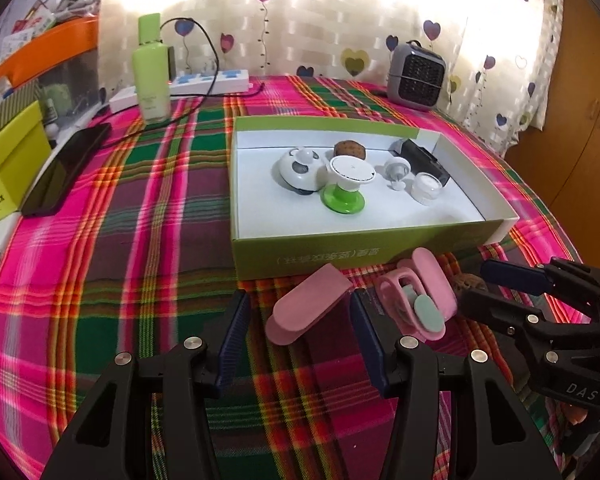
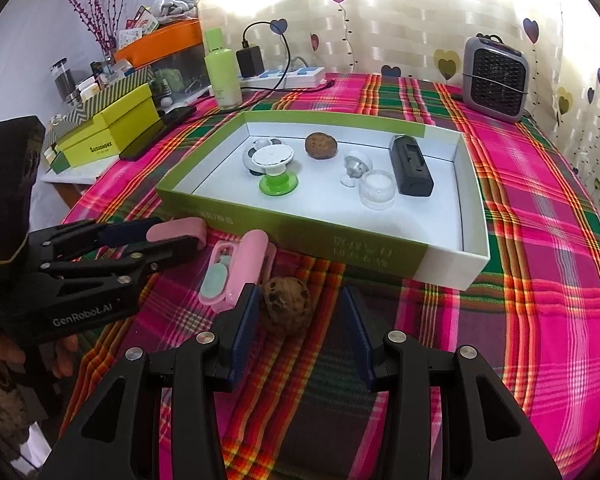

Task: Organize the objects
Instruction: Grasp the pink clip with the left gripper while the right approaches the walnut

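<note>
Two hand-held grippers face a shallow green box [image 1: 360, 244] on a table under a plaid cloth [image 1: 148, 240]; three loose items lie just in front of the box's near wall.

Left gripper [image 1: 300, 322]: jaws apart, nothing clamped. A pink capsule-shaped cap [image 1: 306, 308] lies on the cloth between the two blue pads. Its long axis runs obliquely, from low near the left pad up toward the box, so it crosses the gap at a slant. No pad can be seen pressing on it. In the right wrist view the same gripper [image 2: 172, 236] reaches in from the left with the cap at its tips.

Right gripper [image 2: 300, 320]: jaws apart, empty. A brown walnut [image 2: 286, 306] sits between the pads, close to the left one and clear of the right — off-centre in the gap.

The open pink case [image 2: 236, 272], with a pale green insert, lies between cap and walnut; its long axis points toward the box wall.

Each gripper thus has its own nearest item: cap to the left hand, walnut to the right. Judged from this layout, the box — already holding a green-footed stand [image 1: 346, 188], a second walnut [image 1: 350, 150], a small jar [image 1: 426, 188] and a black device [image 1: 424, 160] — lies straight ahead of both.
</note>
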Demonstrator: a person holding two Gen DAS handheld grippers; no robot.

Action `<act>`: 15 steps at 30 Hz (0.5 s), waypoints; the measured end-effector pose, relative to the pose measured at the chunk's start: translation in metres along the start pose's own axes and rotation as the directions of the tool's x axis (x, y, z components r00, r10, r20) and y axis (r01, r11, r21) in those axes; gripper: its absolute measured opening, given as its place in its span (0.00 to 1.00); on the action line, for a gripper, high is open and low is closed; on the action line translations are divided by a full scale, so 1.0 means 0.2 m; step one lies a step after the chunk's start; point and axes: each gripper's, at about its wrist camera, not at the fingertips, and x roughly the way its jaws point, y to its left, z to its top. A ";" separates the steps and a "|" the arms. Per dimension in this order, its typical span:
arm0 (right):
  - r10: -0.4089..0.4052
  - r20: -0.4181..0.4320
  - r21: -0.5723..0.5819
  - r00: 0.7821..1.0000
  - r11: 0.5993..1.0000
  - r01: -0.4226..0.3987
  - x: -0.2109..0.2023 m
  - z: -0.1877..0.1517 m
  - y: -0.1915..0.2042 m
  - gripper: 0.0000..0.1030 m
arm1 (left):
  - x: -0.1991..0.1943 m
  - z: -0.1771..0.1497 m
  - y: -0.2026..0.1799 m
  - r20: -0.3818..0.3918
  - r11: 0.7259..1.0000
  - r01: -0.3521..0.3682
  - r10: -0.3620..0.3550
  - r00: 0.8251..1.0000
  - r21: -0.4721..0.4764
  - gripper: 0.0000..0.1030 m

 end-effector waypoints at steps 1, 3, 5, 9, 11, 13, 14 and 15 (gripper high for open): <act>0.004 0.000 0.002 1.000 1.000 -0.004 0.00 0.00 0.00 0.42 | 0.01 0.00 0.00 -0.004 1.000 0.006 -0.006 1.000 0.004 0.49; 0.015 -0.003 0.010 1.000 1.000 -0.015 0.00 0.01 -0.01 0.42 | 0.01 0.01 0.00 -0.008 1.000 0.012 -0.012 1.000 0.005 0.49; 0.014 -0.007 0.024 1.000 1.000 -0.014 0.00 0.01 -0.02 0.42 | 0.02 0.02 -0.01 -0.008 1.000 0.014 -0.014 1.000 0.008 0.49; -0.017 -0.009 0.020 1.000 1.000 0.017 -0.01 0.00 -0.03 0.42 | 0.03 0.02 -0.01 -0.011 0.999 0.039 -0.039 0.999 0.005 0.49; -0.014 -0.010 0.024 1.000 1.000 0.014 -0.01 0.00 -0.04 0.42 | 0.03 0.02 -0.01 -0.009 0.999 0.050 -0.050 0.999 0.005 0.49; -0.020 -0.009 0.023 1.000 1.000 0.021 -0.01 0.00 -0.04 0.42 | 0.02 0.02 -0.02 -0.011 0.998 0.061 -0.061 0.998 0.007 0.49; -0.021 -0.011 0.020 1.000 1.000 0.022 -0.01 0.00 -0.04 0.42 | 0.03 0.02 -0.02 -0.010 0.998 0.059 -0.059 0.998 0.009 0.49; -0.022 -0.014 0.015 1.000 1.000 0.022 0.00 0.00 -0.04 0.42 | 0.03 0.02 -0.02 -0.010 0.998 0.057 -0.057 0.998 0.010 0.48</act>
